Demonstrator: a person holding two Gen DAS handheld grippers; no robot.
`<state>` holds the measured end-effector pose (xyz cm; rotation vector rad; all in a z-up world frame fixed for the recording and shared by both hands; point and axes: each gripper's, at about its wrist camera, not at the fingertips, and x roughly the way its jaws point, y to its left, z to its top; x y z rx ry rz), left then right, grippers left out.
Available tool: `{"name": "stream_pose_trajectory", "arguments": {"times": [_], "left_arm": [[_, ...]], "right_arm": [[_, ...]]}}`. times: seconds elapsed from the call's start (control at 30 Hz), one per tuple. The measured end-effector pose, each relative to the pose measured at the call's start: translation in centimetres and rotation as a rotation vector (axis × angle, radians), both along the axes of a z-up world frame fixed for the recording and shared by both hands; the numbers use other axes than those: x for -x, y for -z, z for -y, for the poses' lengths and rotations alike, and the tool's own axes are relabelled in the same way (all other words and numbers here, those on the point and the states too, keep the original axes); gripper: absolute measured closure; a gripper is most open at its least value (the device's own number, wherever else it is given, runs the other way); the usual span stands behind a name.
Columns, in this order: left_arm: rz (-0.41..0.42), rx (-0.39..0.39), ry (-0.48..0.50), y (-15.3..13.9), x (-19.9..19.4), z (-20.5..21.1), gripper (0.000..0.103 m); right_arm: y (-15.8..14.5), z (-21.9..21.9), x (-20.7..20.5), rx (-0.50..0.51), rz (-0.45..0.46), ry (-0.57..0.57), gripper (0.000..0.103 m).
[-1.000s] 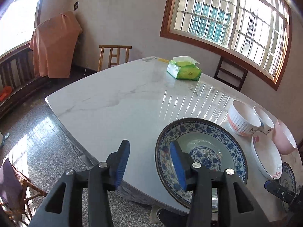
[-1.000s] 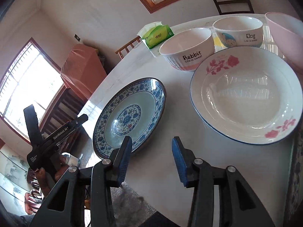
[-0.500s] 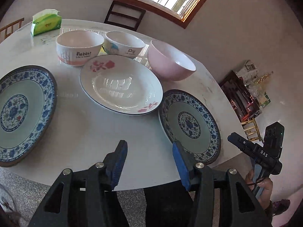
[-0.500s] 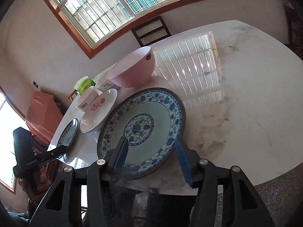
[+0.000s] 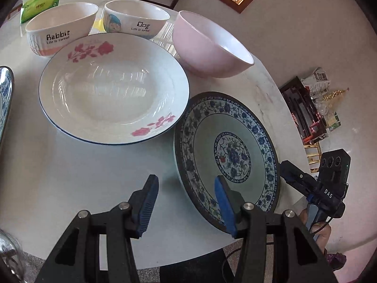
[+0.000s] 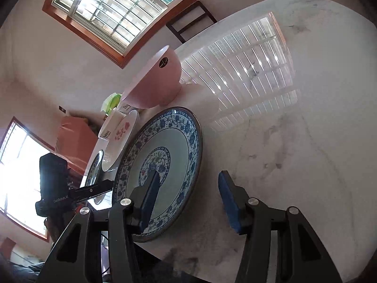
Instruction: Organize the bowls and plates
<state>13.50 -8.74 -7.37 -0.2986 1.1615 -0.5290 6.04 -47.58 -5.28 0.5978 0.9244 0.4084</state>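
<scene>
On the marble table (image 5: 70, 176) the blue patterned plate (image 5: 226, 151) serves as the landmark. The left gripper (image 5: 186, 202) hangs over that plate's near edge with its jaws standing partly apart and nothing pressed between them: one blue pad is above the plate's rim, the other above bare tabletop beside it. The right gripper (image 6: 186, 198) straddles the opposite edge of the same plate, jaws likewise partly apart and gripping nothing, one pad over the plate's inner ring and the other over bare marble.

Just beside the blue patterned plate, their rims nearly touching, lies the white plate with pink flowers (image 5: 113, 89). Beyond the blue plate stands the pink bowl (image 5: 212, 49). Past the flowered plate sit two white bowls side by side, the rabbit bowl (image 5: 59, 30) and the dog bowl (image 5: 134, 21). Farther still from the blue plate is a green tissue pack (image 5: 40, 2). A second blue plate (image 5: 4, 99) shows at the frame edge, well apart from the first.
</scene>
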Motion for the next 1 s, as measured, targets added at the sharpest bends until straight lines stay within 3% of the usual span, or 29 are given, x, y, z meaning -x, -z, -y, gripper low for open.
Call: {"name": "stream_pose_trajectory", "arguments": {"times": [0.2, 0.27, 0.3, 0.33, 0.37, 0.63, 1.0], "left_arm": [[-0.029, 0.025, -0.009, 0.0, -0.4, 0.3, 0.055], [-0.027, 0.011, -0.002, -0.2, -0.1, 0.5, 0.055], [-0.033, 0.003, 0.007, -0.1, 0.0, 0.9, 0.067], [-0.014, -0.031, -0.009, -0.2, 0.1, 1.1, 0.069], [0.0, -0.092, -0.025, -0.3, 0.3, 1.3, 0.082], [0.129, -0.152, -0.012, -1.7, 2.7, 2.5, 0.082], [0.206, -0.121, -0.048, -3.6, 6.4, -0.9, 0.082]], "right_arm": [[0.7, 0.1, -2.0, -0.045, -0.013, -0.053, 0.057], [0.9, -0.4, -2.3, -0.038, -0.02, -0.082, 0.065], [1.2, -0.8, -2.4, -0.02, -0.03, -0.093, 0.078], [1.1, -1.0, -2.2, 0.011, -0.018, -0.079, 0.087], [1.2, -1.1, -2.0, 0.029, -0.009, -0.08, 0.089], [1.2, -0.6, 1.1, 0.018, 0.018, -0.036, 0.089], [-1.0, -3.9, 5.8, -0.03, 0.049, -0.051, 0.088]]}}
